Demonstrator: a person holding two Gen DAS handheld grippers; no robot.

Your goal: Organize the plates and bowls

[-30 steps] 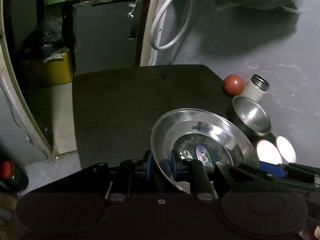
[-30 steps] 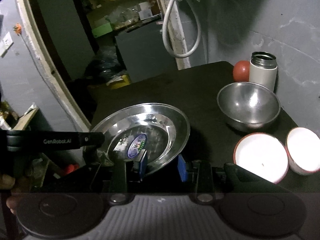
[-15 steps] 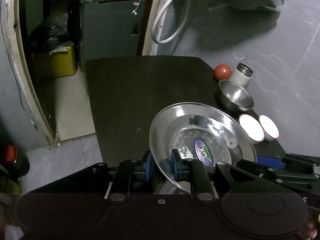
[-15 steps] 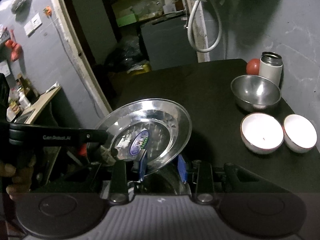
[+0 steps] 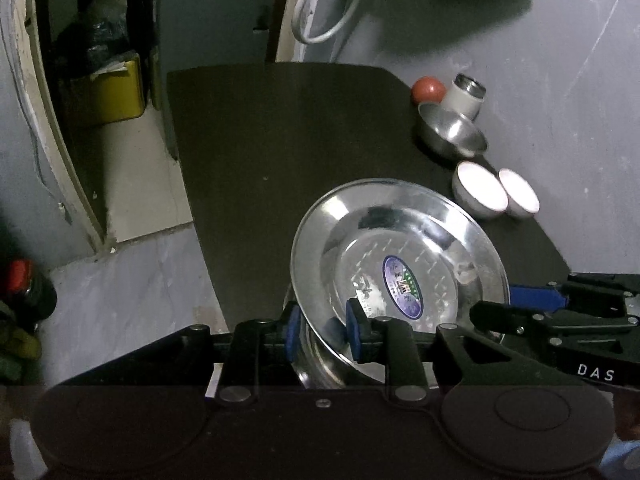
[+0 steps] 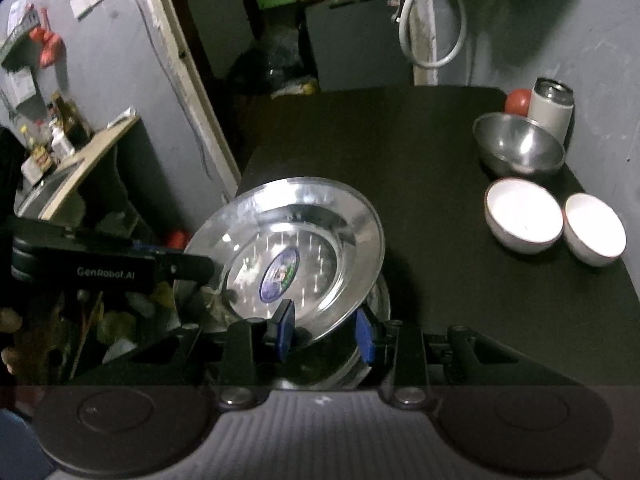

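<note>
A shiny steel plate (image 5: 400,248) with an oval blue sticker hangs tilted above the near edge of the dark table (image 5: 280,128). My left gripper (image 5: 323,332) is shut on its near-left rim. My right gripper (image 6: 324,330) is shut on the plate (image 6: 288,240) at its near-right rim, and its blue finger (image 5: 536,297) shows at the right in the left wrist view. Under the held plate lies another steel plate (image 6: 378,300), mostly hidden. A steel bowl (image 6: 518,146) and two white bowls (image 6: 522,214) (image 6: 594,228) sit along the table's right side.
A white flask (image 6: 551,110) and a red ball (image 6: 518,101) stand behind the steel bowl by the grey wall. Left of the table are floor, a doorway, a yellow bin (image 5: 106,90) and a cluttered shelf (image 6: 76,152). A white hose (image 6: 432,20) hangs behind.
Both grippers have risen and drawn back with the steel plate held between them. The bowls, flask and ball now look smaller and farther off. A second plate shows beneath.
</note>
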